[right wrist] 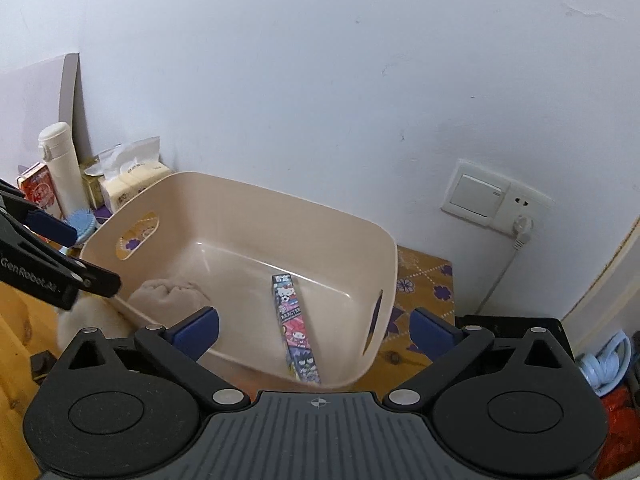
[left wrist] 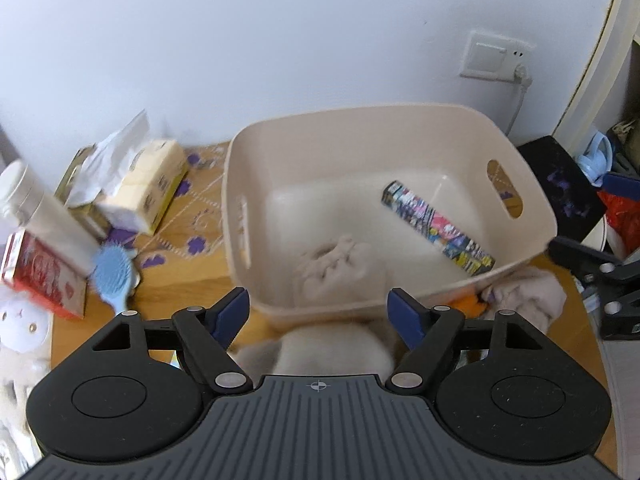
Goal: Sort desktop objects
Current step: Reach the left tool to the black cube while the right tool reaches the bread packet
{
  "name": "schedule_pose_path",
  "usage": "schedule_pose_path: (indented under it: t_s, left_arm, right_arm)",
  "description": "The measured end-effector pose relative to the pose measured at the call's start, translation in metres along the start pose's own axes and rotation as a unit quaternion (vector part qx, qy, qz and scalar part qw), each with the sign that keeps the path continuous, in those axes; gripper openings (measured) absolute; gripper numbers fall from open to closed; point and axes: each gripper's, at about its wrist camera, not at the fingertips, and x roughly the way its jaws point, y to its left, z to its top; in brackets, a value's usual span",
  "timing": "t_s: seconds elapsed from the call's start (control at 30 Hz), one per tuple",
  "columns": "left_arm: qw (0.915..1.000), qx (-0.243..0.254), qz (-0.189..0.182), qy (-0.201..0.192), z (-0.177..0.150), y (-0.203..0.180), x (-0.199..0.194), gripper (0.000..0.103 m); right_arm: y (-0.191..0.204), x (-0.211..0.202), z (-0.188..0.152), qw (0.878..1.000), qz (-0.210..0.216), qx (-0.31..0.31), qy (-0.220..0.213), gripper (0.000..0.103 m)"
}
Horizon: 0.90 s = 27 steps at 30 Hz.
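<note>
beige bin (left wrist: 516, 152) holding patterned box (left wrist: 438, 227), left tool (left wrist: 318, 316) spread, right tool (right wrist: 314, 330) spread, both angled down

You have a wooden tabletop (left wrist: 192, 280) of warm orange-brown grain, partly covered near the wall by a tan mat printed with purple flowers (right wrist: 424, 280). On it stands a beige plastic storage bin with cut-out handles (left wrist: 532, 204), set against the white wall. Left of the bin you see a soft pack of yellow-and-white tissues (left wrist: 148, 184), a tall white flask (right wrist: 60, 164), a red-and-white printed carton (left wrist: 44, 272) and a light-blue round hairbrush (left wrist: 114, 276), all crowded together. A pale beige plush heap (left wrist: 524, 292) lies against the bin's near wall, with something small and orange (left wrist: 472, 304) just beside it. A black box (left wrist: 556, 176) sits to the bin's right.
</note>
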Motion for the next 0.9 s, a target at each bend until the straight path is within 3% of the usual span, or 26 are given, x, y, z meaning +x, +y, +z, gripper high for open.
schedule_pose_path:
  t_s: [0.37, 0.9]
  left_arm:
    - [0.9988, -0.028, 0.011, 0.039, -0.039, 0.036, -0.001, 0.077]
    - [0.9922, -0.022, 0.015, 0.122, -0.102, 0.057, 0.033, 0.077]
  right_arm:
    - [0.003, -0.024, -0.035, 0.999, -0.002, 0.036, 0.029, 0.103]
    - [0.012, -0.002, -0.091, 0.981, -0.001, 0.129, 0.147, 0.103]
